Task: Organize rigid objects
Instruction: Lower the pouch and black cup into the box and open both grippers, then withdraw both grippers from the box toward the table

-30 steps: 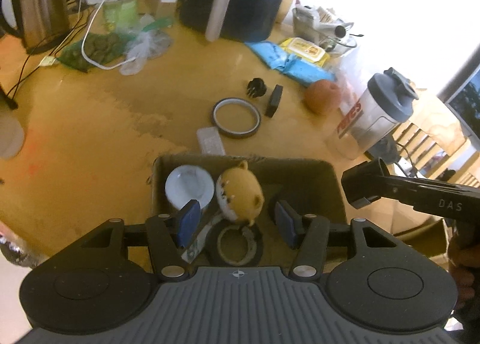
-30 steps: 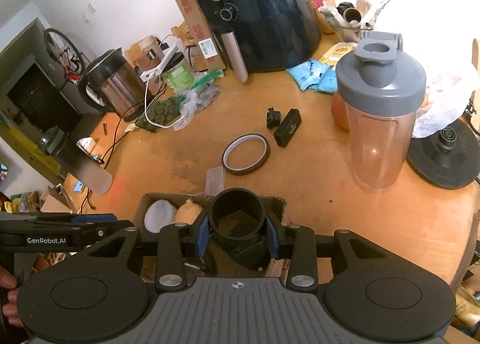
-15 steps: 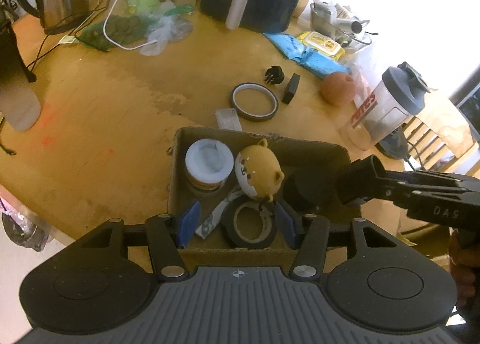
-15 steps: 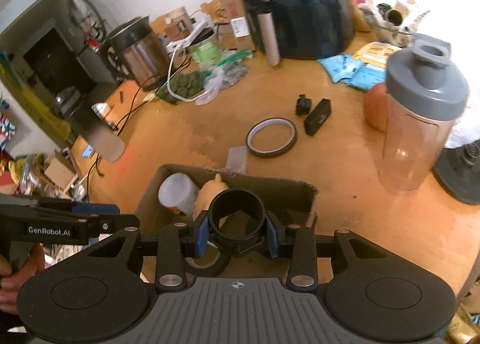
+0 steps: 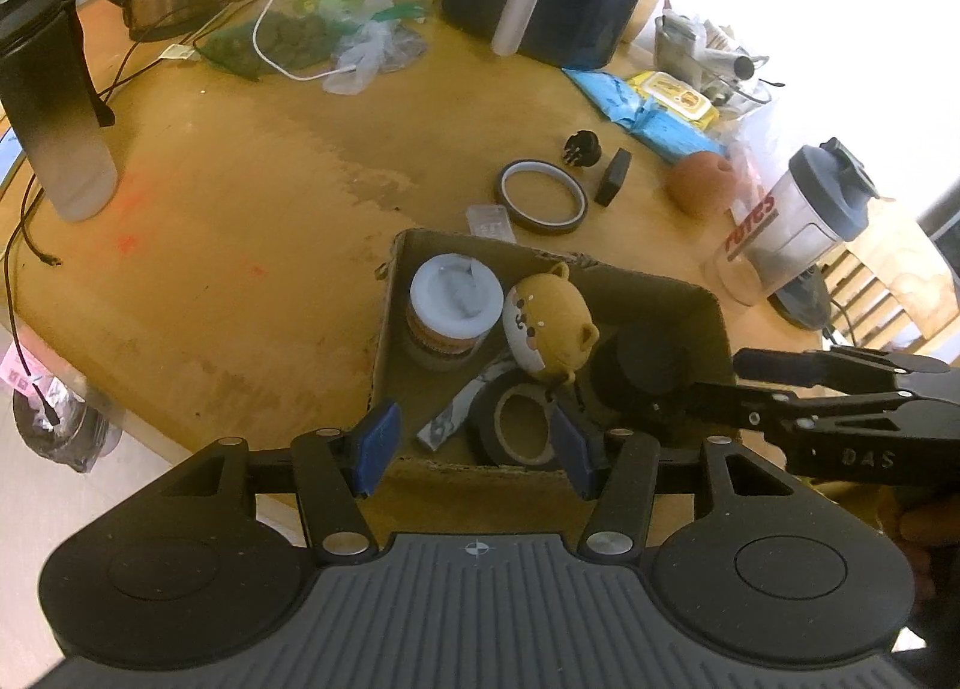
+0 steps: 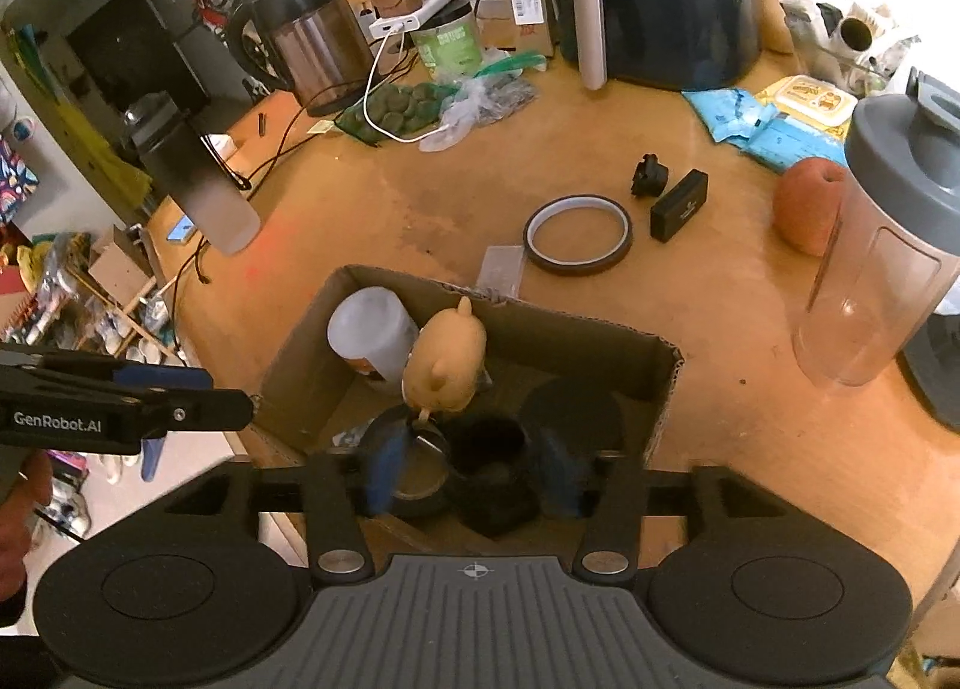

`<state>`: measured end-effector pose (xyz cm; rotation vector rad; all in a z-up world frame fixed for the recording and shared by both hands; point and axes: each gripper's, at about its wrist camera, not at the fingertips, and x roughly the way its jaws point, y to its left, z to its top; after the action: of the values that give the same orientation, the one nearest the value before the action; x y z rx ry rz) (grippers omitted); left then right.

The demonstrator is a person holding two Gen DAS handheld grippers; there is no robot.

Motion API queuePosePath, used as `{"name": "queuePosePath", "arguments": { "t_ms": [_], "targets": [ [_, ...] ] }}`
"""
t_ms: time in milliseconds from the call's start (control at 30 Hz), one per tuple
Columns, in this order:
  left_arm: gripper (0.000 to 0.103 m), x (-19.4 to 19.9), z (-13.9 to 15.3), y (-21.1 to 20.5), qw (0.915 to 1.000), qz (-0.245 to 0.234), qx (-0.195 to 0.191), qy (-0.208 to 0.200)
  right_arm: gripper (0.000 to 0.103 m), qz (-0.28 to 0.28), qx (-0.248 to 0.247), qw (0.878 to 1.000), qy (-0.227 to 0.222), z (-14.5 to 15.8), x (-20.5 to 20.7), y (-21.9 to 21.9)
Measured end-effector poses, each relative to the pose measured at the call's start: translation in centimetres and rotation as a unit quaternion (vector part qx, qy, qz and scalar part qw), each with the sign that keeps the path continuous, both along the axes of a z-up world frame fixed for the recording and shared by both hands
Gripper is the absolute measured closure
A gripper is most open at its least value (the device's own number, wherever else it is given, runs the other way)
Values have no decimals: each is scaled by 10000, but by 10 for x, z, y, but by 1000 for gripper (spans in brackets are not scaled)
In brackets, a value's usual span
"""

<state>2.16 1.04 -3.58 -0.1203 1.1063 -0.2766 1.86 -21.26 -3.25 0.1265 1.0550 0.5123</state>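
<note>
A cardboard box [image 5: 384,341] holds a white-lidded jar [image 5: 456,299], a yellow bear toy [image 5: 549,323] and a black tape roll [image 5: 519,431]. A black cylinder [image 6: 486,449] rests low in the box [image 6: 576,329], between the pads of my right gripper [image 6: 471,470]. That gripper's jaws are opening, and a gap shows on each side of the cylinder. From the left wrist view the right gripper [image 5: 696,383] reaches into the box from the right. My left gripper [image 5: 474,449] hangs open over the box's near wall, holding nothing.
On the table beyond the box lie a tape ring [image 6: 579,233], a small clear case [image 6: 501,269], a black block [image 6: 678,206] and a black plug [image 6: 648,176]. A shaker bottle [image 6: 882,245] and an orange fruit [image 6: 804,209] stand at the right. A tumbler [image 5: 54,107] stands at the left.
The right gripper carried the black cylinder down into the box and has spread its jaws off it. The left gripper drifted slightly, still open and empty.
</note>
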Motion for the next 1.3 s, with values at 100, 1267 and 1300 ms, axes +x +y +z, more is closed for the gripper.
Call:
{"name": "queuePosePath", "arguments": {
  "t_ms": [100, 1267, 1300],
  "targets": [
    [49, 0, 0, -1, 10000, -25, 2, 4, 17, -16, -3, 10000, -75, 1, -3, 0],
    [49, 47, 1, -32, 9963, -800, 276, -148, 0, -1196, -754, 9898, -153, -5, 25, -24],
    [49, 50, 1, -33, 9961, -819, 290, -159, 0, -1242, -819, 9887, -166, -5, 26, -25]
  ]
}}
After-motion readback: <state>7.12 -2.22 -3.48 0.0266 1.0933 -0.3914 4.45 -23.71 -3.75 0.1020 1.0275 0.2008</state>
